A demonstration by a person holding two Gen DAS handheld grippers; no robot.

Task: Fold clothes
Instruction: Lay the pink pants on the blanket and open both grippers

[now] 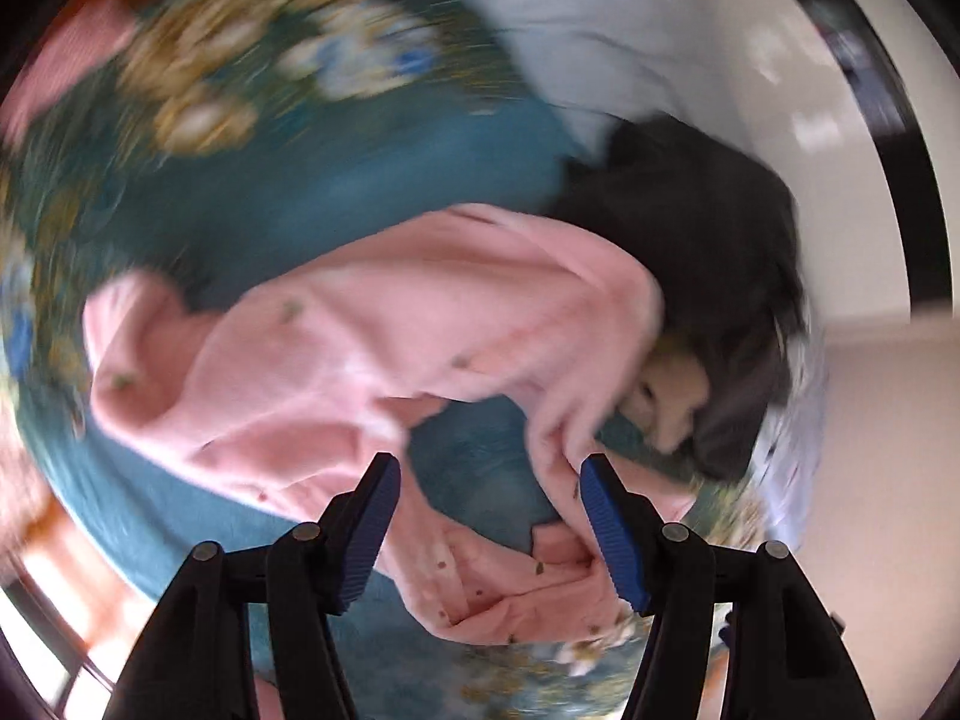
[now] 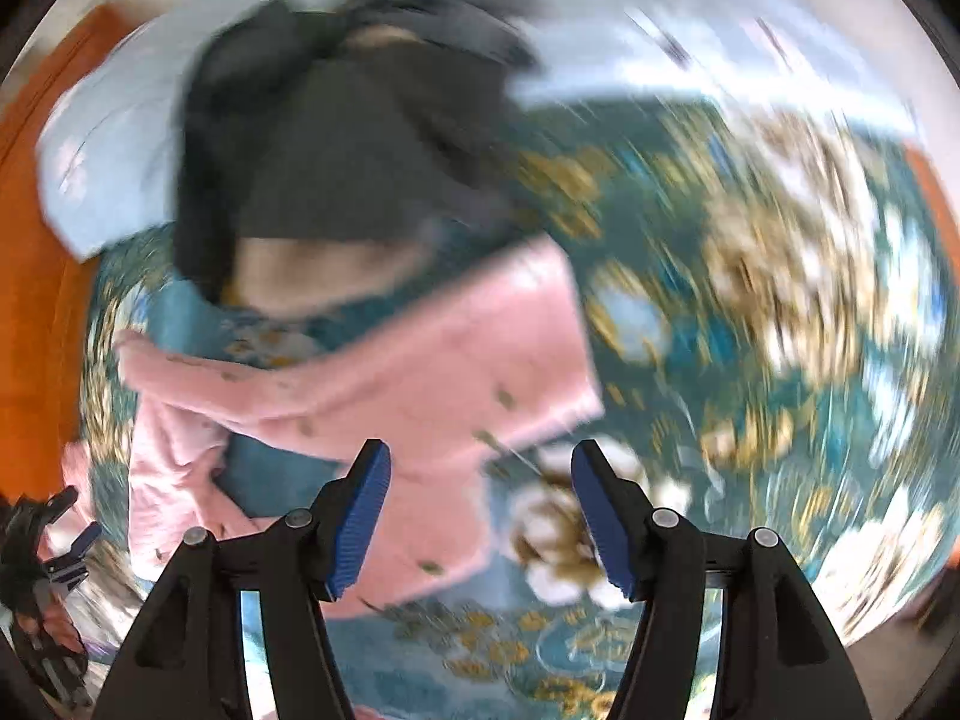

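A pink garment with small spots [image 1: 372, 336] lies spread on a teal floral bedspread [image 1: 360, 180]; it also shows in the right wrist view [image 2: 432, 354]. My left gripper [image 1: 489, 468] is open just above its lower part, with a sleeve beside the right fingertip [image 1: 600, 480]. My right gripper [image 2: 480, 456] is open over the garment's right edge. The left gripper [image 2: 66, 546] shows at the far left of the right wrist view. Both views are motion-blurred.
A dark grey garment [image 1: 708, 252] lies beside the pink one, also in the right wrist view [image 2: 360, 138]. A pale blue cloth or pillow [image 1: 570, 18] lies behind it [image 2: 114, 180]. Orange surface [image 2: 36, 252] borders the bed.
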